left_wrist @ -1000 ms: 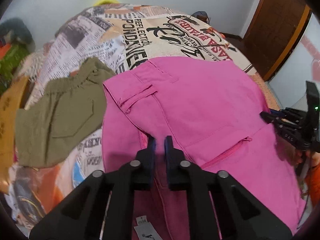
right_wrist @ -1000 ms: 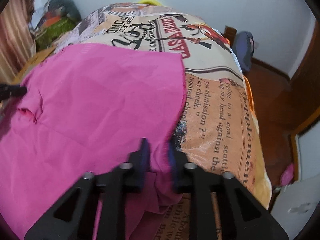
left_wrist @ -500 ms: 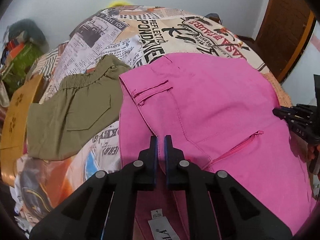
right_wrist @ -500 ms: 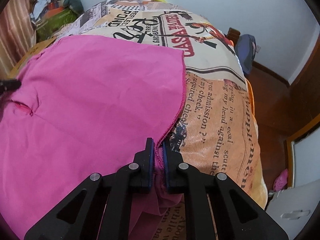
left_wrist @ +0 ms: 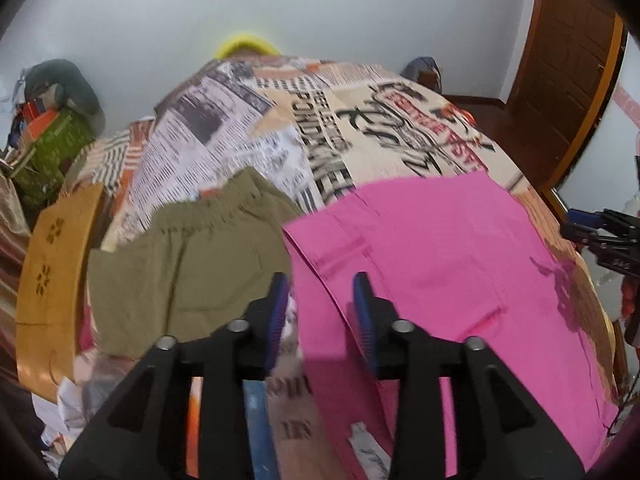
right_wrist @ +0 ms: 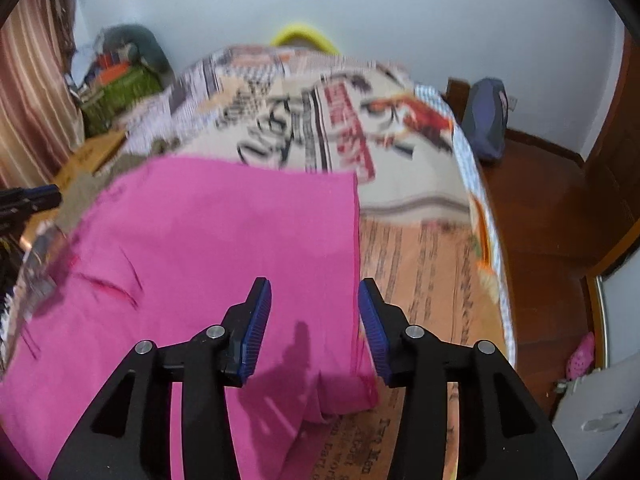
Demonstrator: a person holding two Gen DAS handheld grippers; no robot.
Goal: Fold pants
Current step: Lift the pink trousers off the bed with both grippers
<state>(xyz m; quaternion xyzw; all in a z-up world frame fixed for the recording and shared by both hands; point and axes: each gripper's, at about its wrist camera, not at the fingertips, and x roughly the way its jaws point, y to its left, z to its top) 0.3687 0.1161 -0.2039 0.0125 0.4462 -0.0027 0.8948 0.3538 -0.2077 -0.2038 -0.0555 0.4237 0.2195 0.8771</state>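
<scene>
Spreading wider above the bedspread [left_wrist: 256, 128], the left gripper [left_wrist: 320, 300] and right gripper [right_wrist: 314, 312] both hang with nothing pinched over the pink pants [left_wrist: 440, 264], folded flat across each frame's centre beside olive shorts [left_wrist: 192, 272].

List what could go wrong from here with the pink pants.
1. The pink pants lie edge to edge with the olive shorts; the opening left gripper, empty, might snag both.
2. The opening right gripper, also empty, hangs over the pants' right edge, where the hem bunches and could unfold.
</scene>
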